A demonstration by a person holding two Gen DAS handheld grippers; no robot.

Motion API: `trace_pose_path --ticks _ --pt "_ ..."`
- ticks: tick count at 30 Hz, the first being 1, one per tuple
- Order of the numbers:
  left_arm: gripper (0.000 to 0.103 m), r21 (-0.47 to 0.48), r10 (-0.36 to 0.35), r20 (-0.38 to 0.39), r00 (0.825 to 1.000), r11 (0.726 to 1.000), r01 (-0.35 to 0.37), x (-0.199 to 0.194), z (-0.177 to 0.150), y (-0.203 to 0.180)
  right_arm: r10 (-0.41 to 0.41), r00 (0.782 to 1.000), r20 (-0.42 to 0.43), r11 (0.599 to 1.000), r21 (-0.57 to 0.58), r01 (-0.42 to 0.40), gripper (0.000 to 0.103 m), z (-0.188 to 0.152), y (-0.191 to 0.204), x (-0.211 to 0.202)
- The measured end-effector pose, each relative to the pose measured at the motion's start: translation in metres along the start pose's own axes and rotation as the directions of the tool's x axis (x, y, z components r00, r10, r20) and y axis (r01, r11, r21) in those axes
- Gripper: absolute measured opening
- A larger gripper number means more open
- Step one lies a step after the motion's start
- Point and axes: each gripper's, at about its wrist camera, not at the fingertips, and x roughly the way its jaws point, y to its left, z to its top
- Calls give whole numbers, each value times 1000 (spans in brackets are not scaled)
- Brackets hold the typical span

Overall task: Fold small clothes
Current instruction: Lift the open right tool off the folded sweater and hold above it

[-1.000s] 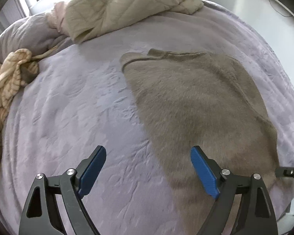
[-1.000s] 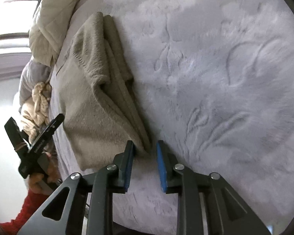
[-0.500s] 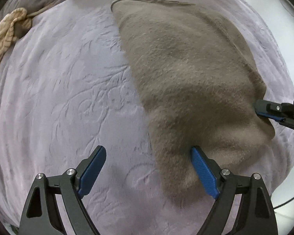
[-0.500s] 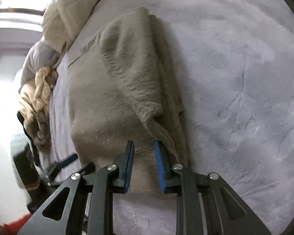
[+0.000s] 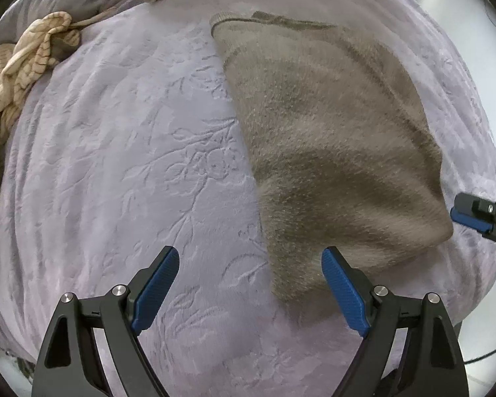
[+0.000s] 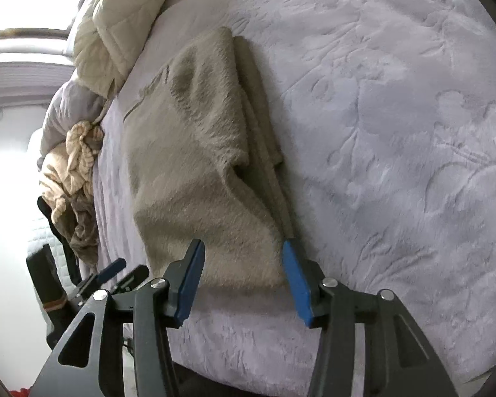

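Left gripper (image 5: 249,283): jaws wide apart, holding nothing, above the near corner of the sweater (image 5: 330,139). Right gripper (image 6: 244,281): jaws apart, empty, straddling the sweater's near edge. The sweater lies folded on the lilac blanket (image 5: 115,165); crumpled striped clothes (image 5: 23,63) lie well apart.

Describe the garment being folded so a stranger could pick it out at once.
On the lilac embossed bedspread, find the fuzzy taupe sweater lying flat near its edge. Unlike the crumpled cream striped cloth and the quilted beige cover, it is plain and smoothly spread.
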Motion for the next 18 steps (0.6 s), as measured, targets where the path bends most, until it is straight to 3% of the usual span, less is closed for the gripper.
trace_pose_path --ticks 4,8,11,12,13,18 --pt "89 -25 8 -5 1000 1000 -9 -10 -4 -6 -12 1000 -24 1000 -28 11 63 -3 7 0" --pt "89 -53 28 4 1000 998 -28 -14 -3 -11 -15 999 -38 999 -52 13 65 0 12 -1" --pt "89 -60 41 25 999 997 -39 -21 -7 -17 -17 999 -46 998 -65 14 76 4 14 -2" --pt "101 -58 45 27 999 997 -44 -23 -8 -20 -17 999 -47 997 -70 13 77 4 14 -3" --pt "103 -57 59 33 998 997 -57 -26 -11 -22 -17 999 -49 997 -75 13 77 5 14 -3" --pt "103 -39 78 27 997 996 -76 -32 -15 -30 -24 998 -66 992 -124 16 80 7 18 -3"
